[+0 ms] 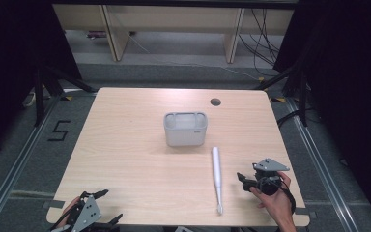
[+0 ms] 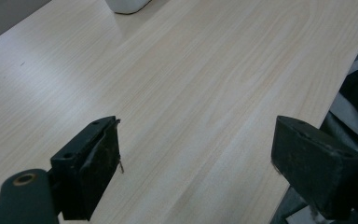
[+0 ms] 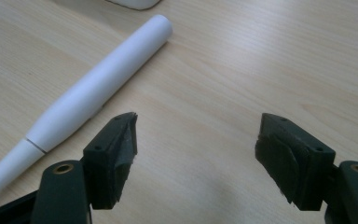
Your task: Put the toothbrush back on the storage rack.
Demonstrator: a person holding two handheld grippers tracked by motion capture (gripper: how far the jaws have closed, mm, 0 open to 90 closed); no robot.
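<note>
A white electric toothbrush lies on the wooden table, handle toward a grey rectangular holder cup at the table's middle. In the right gripper view the toothbrush runs diagonally, left of and beyond the jaws. My right gripper is open, a little right of the toothbrush, with nothing between its fingers; it is seen close up as the right gripper. My left gripper sits at the table's near left corner, open and empty, and its own camera shows the left gripper over bare wood.
A round cable hole is in the table's far right part. Black stands and cables flank the table on the floor. The holder's base peeks in at the top of the left gripper view.
</note>
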